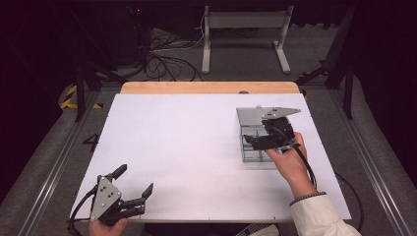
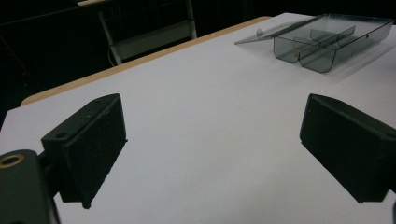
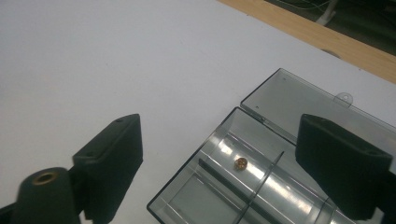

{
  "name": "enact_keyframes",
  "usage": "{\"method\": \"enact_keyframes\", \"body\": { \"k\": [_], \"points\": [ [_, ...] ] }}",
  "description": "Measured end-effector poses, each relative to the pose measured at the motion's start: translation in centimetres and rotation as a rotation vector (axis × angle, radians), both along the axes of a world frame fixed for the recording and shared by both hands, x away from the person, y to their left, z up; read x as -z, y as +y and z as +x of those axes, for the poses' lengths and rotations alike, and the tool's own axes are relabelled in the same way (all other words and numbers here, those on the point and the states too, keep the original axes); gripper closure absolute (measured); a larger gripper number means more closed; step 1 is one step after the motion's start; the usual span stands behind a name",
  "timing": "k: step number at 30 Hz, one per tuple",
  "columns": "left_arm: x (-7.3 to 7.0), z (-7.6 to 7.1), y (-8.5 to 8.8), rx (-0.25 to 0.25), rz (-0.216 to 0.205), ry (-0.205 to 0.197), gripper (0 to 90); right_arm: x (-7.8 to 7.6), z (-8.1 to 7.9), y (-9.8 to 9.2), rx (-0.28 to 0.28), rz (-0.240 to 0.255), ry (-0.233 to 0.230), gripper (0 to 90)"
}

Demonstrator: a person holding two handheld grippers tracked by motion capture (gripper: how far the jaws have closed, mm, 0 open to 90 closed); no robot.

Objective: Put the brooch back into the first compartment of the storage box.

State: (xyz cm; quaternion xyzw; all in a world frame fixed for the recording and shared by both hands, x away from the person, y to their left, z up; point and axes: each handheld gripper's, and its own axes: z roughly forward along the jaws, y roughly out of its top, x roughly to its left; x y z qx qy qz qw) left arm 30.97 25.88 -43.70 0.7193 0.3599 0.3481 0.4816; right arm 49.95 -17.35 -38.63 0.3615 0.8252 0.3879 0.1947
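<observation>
While your right hand-held gripper (image 3: 219, 163) hangs released over the clear box (image 3: 261, 186), lift straight off; the brass nut (image 3: 240, 163) sits at twelve o'clock, left hand-held gripper (image 1: 136, 181) spread idle.

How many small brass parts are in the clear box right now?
1. A small brass part lies in a compartment of the clear box, below the open right gripper. The jaws cover part of the box, so more may be hidden.
</observation>
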Motion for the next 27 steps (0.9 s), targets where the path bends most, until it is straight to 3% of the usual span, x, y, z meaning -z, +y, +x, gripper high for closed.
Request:
{"method": "enact_keyframes", "body": {
  "k": [8,18,27],
  "points": [
    [0.0,0.0,0.0,0.0,-0.001,0.0,7.6,-0.8,-1.7,-0.5,-0.044,0.027,-0.031,5.8],
    [0.0,0.0,0.0,0.001,-0.002,0.0,7.6,-1.4,-4.8,-1.6,-0.084,0.088,-0.121,4.2],
    [0.0,-0.1,0.0,0.006,-0.004,0.001,7.4,-0.8,-6.7,-2.8,-0.127,0.136,-0.146,4.2]
  ]
}}
